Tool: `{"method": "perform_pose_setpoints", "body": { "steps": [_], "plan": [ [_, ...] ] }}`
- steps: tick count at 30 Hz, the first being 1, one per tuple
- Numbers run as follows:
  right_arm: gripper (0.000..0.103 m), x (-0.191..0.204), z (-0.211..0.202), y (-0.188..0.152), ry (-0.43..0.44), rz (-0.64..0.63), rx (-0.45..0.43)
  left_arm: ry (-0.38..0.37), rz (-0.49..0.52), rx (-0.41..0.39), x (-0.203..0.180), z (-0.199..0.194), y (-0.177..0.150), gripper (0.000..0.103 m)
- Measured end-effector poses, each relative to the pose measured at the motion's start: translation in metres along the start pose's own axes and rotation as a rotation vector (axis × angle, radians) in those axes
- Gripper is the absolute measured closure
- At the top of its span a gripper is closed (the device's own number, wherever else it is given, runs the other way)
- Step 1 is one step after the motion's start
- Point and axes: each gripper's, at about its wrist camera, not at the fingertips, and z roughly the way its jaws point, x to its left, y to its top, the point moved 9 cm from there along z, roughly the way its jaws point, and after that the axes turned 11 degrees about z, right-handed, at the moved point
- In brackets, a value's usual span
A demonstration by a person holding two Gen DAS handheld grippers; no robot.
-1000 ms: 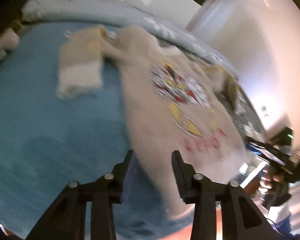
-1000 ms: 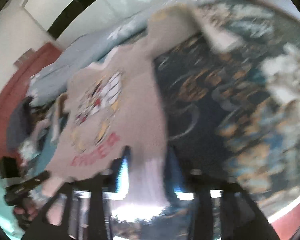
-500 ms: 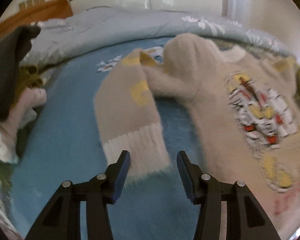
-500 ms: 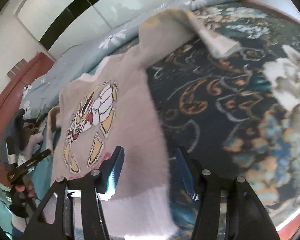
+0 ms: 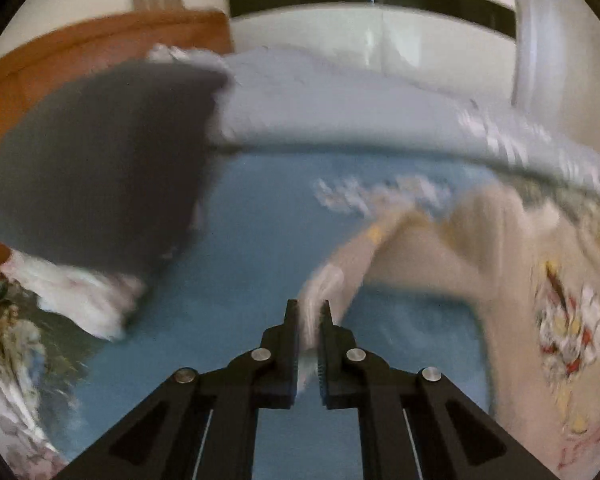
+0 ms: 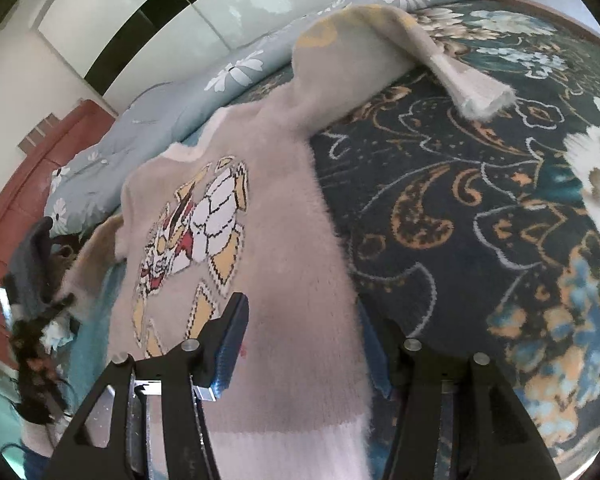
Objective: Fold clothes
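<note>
A fuzzy beige sweater (image 6: 276,224) with a robot graphic lies face up on the bed. In the left wrist view the sweater (image 5: 512,288) is at the right, and its left sleeve (image 5: 356,256) runs toward me. My left gripper (image 5: 309,316) is shut on that sleeve's white cuff (image 5: 318,292). My right gripper (image 6: 304,312) is open, its jaws standing either side of the sweater's lower right edge above the white hem. The other sleeve (image 6: 404,36) lies bent across the patterned blanket, cuff (image 6: 480,94) pointing right.
A dark floral blanket (image 6: 480,208) covers the right of the bed and a blue cover (image 5: 240,280) the left. A grey-blue daisy duvet (image 5: 340,108) is bunched at the back. A dark garment (image 5: 100,168) and white clothing (image 5: 80,296) lie at left, by a wooden headboard (image 5: 80,52).
My left gripper moved onto the left sleeve's cuff and shut on it. My right gripper stayed open and came closer over the sweater's lower right edge.
</note>
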Motion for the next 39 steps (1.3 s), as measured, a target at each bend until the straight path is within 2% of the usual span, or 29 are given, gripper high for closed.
{"method": "perform_pose_setpoints", "body": {
  "steps": [3,6,8,11,15,21,25,29,31,33,37,39],
  "plan": [
    [0.047,0.002,0.003,0.002,0.002,-0.001,-0.003,0.036,-0.033,-0.071,0.031,-0.032,0.028,0.095],
    [0.046,0.003,0.006,0.004,0.006,-0.002,-0.004,0.065,-0.050,-0.087,0.051,-0.043,0.043,0.095],
    [0.045,0.004,0.007,0.005,0.010,-0.002,-0.005,0.073,-0.094,-0.068,0.068,-0.042,0.042,0.095],
    [0.045,0.003,0.006,0.005,0.022,-0.003,-0.005,-0.019,-0.192,-0.035,0.073,-0.036,0.038,0.095],
    [0.045,0.005,0.008,0.010,0.022,-0.012,-0.005,-0.263,-0.190,-0.024,0.026,-0.041,0.051,0.095],
    [0.045,0.015,0.009,0.017,0.044,-0.012,-0.013,-0.600,-0.102,-0.021,-0.092,-0.055,0.108,0.095],
    [0.045,0.012,0.004,0.018,0.067,-0.002,-0.015,-0.693,-0.021,-0.022,-0.164,-0.058,0.136,0.095],
    [0.045,0.007,-0.003,0.020,0.089,0.009,-0.025,-0.839,0.018,0.039,-0.245,-0.050,0.142,0.095],
    [0.045,0.005,-0.006,0.021,0.094,0.009,-0.030,-0.893,0.052,0.068,-0.282,-0.046,0.135,0.095],
    [0.045,0.002,-0.006,0.022,0.091,0.009,-0.033,-0.892,0.099,0.090,-0.313,-0.034,0.123,0.094],
    [0.045,0.001,-0.002,0.022,0.101,0.013,-0.024,-0.920,0.109,0.195,-0.345,-0.003,0.089,0.093],
    [0.045,0.002,0.003,0.020,0.096,0.005,-0.019,-0.944,0.119,0.256,-0.352,0.006,0.071,0.083]
  ]
}}
